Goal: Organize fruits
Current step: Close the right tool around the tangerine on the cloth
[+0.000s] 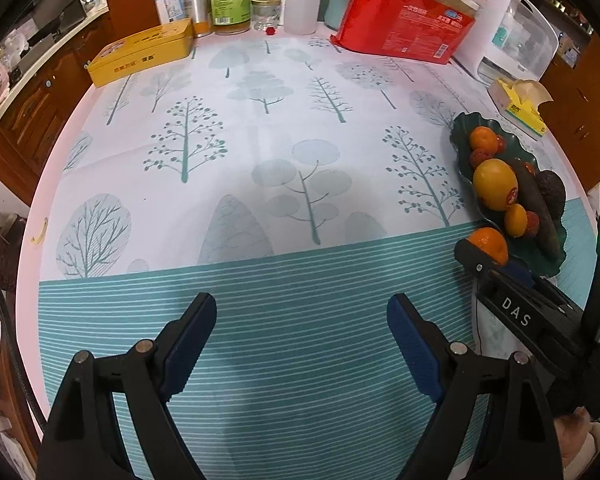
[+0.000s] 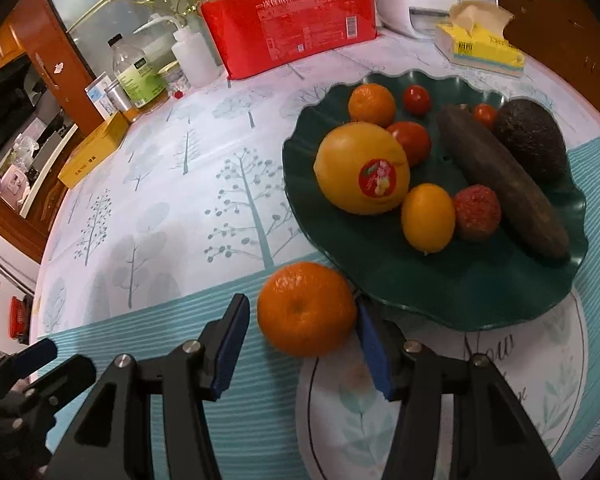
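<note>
A dark green leaf-shaped plate (image 2: 440, 280) holds a big yellow-orange fruit with a sticker (image 2: 362, 168), a tangerine (image 2: 372, 104), a small yellow citrus (image 2: 428, 216), red tomatoes (image 2: 410, 140), a lychee (image 2: 478, 212), a dark cucumber (image 2: 500, 180) and an avocado (image 2: 530, 144). An orange tangerine (image 2: 306, 308) lies on the tablecloth just before the plate's near rim, between the open fingers of my right gripper (image 2: 300, 320); a gap shows on the left side. My left gripper (image 1: 300, 320) is open and empty over the striped cloth. The plate (image 1: 460, 148) and the right gripper (image 1: 484, 264) show at the right in the left wrist view.
At the table's back stand a red paper-cup package (image 2: 288, 28), a white squeeze bottle (image 2: 194, 60), bottles and jars (image 1: 230, 0), a yellow tin (image 1: 140, 52), a yellow tissue box (image 2: 480, 44) and a white appliance (image 1: 512, 36). Wooden cabinets surround the round table.
</note>
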{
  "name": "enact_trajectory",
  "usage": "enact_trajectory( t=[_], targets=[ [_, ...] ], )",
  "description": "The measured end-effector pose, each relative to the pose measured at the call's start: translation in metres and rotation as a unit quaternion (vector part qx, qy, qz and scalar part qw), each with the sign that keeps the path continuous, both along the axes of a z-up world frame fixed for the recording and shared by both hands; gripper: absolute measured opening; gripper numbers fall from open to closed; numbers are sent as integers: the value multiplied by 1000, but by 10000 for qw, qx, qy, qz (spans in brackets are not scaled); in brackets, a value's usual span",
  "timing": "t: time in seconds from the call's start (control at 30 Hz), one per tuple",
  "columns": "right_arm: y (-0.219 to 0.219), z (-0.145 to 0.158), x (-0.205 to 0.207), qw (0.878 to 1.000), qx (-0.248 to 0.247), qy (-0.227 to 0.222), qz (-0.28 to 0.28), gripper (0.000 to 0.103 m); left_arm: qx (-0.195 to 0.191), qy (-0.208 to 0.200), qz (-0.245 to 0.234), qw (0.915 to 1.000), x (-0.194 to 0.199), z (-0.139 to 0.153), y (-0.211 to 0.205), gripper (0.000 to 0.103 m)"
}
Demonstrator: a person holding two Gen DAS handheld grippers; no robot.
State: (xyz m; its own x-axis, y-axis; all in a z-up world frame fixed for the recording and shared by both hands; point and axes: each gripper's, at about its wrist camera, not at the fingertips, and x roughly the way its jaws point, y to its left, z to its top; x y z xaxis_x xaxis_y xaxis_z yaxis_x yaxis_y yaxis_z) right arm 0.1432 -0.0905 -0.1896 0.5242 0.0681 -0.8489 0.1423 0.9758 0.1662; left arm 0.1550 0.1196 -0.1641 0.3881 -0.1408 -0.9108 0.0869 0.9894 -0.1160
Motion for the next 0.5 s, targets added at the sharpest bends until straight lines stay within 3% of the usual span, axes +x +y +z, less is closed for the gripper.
enact_trajectory(
  t=[0.07, 0.5],
  targets=[
    [2, 0, -1, 9998, -174, -14, 26, 47, -6, 23, 28, 10000, -1, -1, 2, 86],
    [0, 9, -45, 9984, 45, 179, 541, 46, 36, 188, -145, 9997, -16, 6, -14, 88]
  ],
)
